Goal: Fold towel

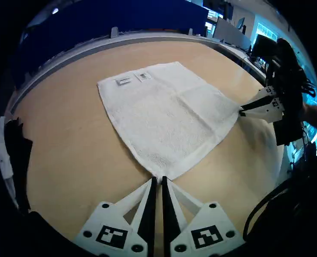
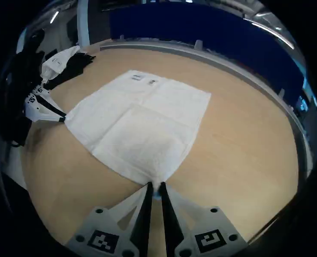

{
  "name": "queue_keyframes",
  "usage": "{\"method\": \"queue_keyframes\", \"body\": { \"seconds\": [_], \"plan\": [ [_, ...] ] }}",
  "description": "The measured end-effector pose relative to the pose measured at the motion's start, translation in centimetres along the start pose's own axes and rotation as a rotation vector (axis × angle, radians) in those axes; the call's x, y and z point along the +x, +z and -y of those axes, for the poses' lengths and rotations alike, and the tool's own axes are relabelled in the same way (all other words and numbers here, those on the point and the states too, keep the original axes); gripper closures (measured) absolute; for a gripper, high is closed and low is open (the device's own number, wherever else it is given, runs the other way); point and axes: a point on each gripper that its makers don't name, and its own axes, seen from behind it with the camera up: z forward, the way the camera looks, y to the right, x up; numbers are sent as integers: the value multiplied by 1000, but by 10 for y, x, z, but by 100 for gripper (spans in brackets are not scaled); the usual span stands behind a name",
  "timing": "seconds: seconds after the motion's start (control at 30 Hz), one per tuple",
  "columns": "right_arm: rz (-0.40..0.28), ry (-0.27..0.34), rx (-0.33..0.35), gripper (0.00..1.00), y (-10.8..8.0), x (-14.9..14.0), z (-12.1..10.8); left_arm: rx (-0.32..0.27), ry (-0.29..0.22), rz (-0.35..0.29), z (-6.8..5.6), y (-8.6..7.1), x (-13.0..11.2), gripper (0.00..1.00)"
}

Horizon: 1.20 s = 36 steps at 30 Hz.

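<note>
As the towel [image 1: 167,115] lies flat on the surface [image 1: 72,141], my left hand-held gripper [image 1: 157,180] and right hand-held gripper [image 2: 155,186] each clamped on a corner of the edge opposite its labels [image 1: 134,78], I would lift both level, keep that edge taut and lay it square along the labels' edge.

You're in an open-plan office, or a lab laid out like one. What shows it:

- A broad pale-wood desk [image 1: 64,128] with a grey rounded rim, curving away from you.
- Blue partition panels [image 1: 128,17] along its far edge, seated in small grey brackets [image 2: 197,44].
- Past the desk's right end, dark monitors [image 1: 261,45] on further workstations. Behind them are bright patches, windows or screens, too blurred to tell which.
- Ceiling strip lights [image 2: 270,32] in the right gripper view.
- A black cable [image 1: 259,205] looping close to you in the left gripper view.
</note>
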Motion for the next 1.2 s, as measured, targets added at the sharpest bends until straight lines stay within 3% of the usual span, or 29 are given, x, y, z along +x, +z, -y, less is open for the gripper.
{"method": "queue_keyframes", "body": {
  "seconds": [0.3, 0.6, 0.9, 1.2],
  "plan": [
    [-6, -4, 29, 85, -19, 17, 4, 23, 9, -28, 3, -19, 11, 91],
    [-19, -44, 37, 85, -52, 35, 10, 21, -45, -57, 0, -52, 23, 91],
    [-25, -69, 45, 85, -89, 46, 22, 22, -56, -73, -11, -85, 28, 91],
    [-2, -67, 61, 85, -119, 40, 29, 5, -101, -78, -32, -117, 21, 91]
  ]
}}
